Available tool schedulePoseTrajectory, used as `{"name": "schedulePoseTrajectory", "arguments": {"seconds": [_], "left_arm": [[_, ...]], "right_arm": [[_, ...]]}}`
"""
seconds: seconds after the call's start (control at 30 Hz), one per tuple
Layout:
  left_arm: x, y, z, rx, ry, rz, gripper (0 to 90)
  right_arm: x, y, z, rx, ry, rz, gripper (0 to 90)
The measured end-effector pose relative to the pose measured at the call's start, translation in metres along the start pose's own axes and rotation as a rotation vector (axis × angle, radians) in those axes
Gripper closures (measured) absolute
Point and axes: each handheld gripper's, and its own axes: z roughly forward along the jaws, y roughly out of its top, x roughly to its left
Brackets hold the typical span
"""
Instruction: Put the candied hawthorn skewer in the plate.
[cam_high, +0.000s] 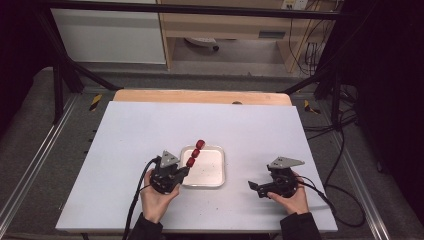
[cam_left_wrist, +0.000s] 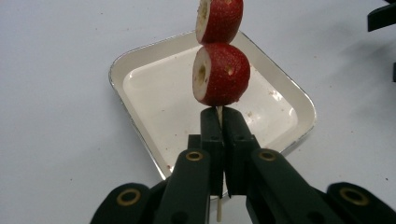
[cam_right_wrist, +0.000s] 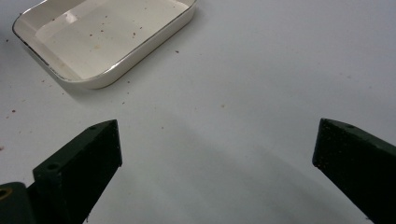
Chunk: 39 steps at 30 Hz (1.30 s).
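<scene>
Your left gripper (cam_high: 181, 172) has its jaws pressed together on the thin wooden skewer (cam_left_wrist: 218, 115), just below the lowest of the red fruit pieces (cam_left_wrist: 220, 74) threaded on it. The skewer's long axis runs up and away from you, leaning over the white tray (cam_high: 216, 176), so the fruit hangs above the tray's near-left part, not resting in it. Three red pieces are visible from the high view; the fruit looks like halved hawthorn, though that is a judgement.

Your right gripper (cam_high: 258, 188) sits well to the right of the tray, low over the table (cam_high: 125, 130), jaws spread wide and holding nothing. The fruit lies to its left, across the tray; your left hand (cam_high: 157, 200) is plainly the nearer.
</scene>
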Motion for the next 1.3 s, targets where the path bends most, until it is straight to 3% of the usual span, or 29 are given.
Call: {"name": "schedulePoseTrajectory", "arguments": {"seconds": [0.33, 0.67, 0.83, 1.1, 1.17, 1.3], "left_arm": [[0.002, 0.015, 0.028, 0.121, 0.06, 0.04, 87.9], [-0.004, 0.012, 0.046, 0.222, 0.077, 0.074, 87.9], [-0.005, 0.011, 0.052, 0.27, 0.081, 0.064, 87.9], [-0.007, 0.009, 0.055, 0.279, 0.088, 0.086, 87.3], [-0.006, 0.009, 0.053, 0.277, 0.092, 0.099, 84.0], [-0.001, 0.011, 0.042, 0.24, 0.058, 0.117, 73.0]], "right_arm": [[-0.005, -0.011, -0.008, 0.0, -0.006, 0.004, 1.9], [-0.006, -0.013, -0.01, -0.003, -0.005, 0.012, 2.2], [-0.005, -0.014, -0.007, 0.006, -0.004, 0.01, 2.2], [-0.005, -0.014, -0.007, 0.009, -0.006, 0.007, 2.1], [-0.005, -0.014, -0.007, 0.008, -0.008, 0.009, 2.1], [-0.005, -0.014, -0.008, 0.005, -0.008, 0.017, 2.1]]}}
